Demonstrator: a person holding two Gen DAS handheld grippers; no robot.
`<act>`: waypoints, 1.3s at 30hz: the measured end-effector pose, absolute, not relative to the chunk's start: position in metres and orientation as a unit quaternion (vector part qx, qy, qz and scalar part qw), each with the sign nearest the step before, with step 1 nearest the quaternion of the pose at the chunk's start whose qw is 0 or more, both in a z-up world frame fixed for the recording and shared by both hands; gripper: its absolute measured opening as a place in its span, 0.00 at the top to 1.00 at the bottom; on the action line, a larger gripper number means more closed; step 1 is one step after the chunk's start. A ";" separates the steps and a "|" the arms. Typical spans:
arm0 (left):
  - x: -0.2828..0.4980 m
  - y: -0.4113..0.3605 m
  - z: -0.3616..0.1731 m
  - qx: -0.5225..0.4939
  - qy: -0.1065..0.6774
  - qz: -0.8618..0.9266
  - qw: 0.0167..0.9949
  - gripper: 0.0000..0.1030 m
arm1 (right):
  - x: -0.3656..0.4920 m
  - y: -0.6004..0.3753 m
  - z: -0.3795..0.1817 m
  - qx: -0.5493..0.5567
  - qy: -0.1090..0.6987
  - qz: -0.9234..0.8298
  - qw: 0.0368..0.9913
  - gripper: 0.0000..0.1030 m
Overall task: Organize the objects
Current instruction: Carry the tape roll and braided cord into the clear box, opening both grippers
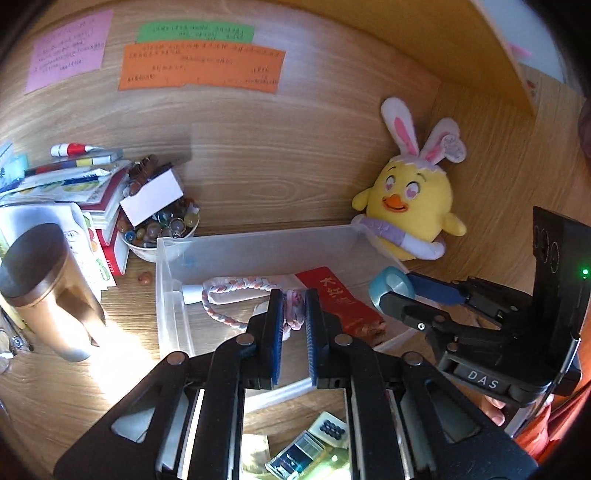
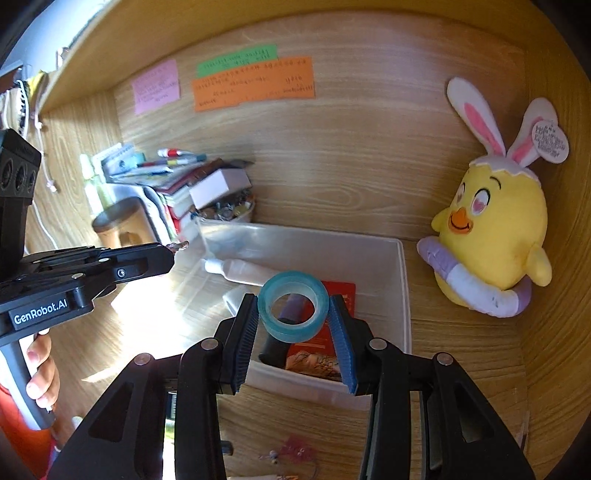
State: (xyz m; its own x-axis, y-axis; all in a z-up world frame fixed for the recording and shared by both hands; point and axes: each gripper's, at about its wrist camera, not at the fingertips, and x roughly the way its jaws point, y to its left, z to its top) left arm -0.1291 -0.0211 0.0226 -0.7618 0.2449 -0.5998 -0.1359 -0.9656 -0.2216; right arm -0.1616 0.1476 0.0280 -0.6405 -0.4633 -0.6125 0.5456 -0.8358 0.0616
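Right wrist: translucent teal tape roll [image 2: 293, 308] clamped in right tool [image 2: 293, 325], upright.

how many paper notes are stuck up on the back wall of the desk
3: a pink note at the left, a green note right of it, an orange note just under the green one.

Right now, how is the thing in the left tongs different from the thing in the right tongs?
The left tongs pinch a small pink charm, almost hidden between the pads; the right tongs hold a blue tape roll that stands out clearly. The charm looks soft and lumpy; the tape roll is a smooth ring with a hole. The left tongs are nearly closed; the right stand wider. Both are held over the clear bin.
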 end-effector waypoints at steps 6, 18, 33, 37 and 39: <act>-0.147 -0.018 0.004 -0.358 -0.081 0.924 0.110 0.90 | -0.178 0.146 0.010 0.343 0.068 -0.899 0.265 0.65; -0.156 -0.015 -0.012 -0.381 -0.069 0.914 0.119 0.89 | -0.189 0.135 -0.007 0.356 0.093 -0.894 0.255 0.65; -0.128 -0.013 0.017 -0.339 -0.043 0.933 0.110 0.36 | -0.180 0.141 0.005 0.350 0.084 -0.898 0.252 0.47; -0.107 -0.017 0.027 -0.324 -0.033 0.940 0.099 0.20 | -0.171 0.149 0.013 0.342 0.077 -0.902 0.253 0.41; -0.093 -0.020 0.028 -0.319 -0.027 0.943 0.091 0.14 | -0.165 0.153 0.016 0.338 0.073 -0.904 0.253 0.37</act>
State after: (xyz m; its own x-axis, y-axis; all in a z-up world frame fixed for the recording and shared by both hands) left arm -0.0931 -0.0202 0.0280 -0.7801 0.1889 -0.5965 -0.1543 -0.9820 -0.1092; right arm -0.1649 0.1534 0.0159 -0.6434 -0.4076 -0.6480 0.5063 -0.8615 0.0392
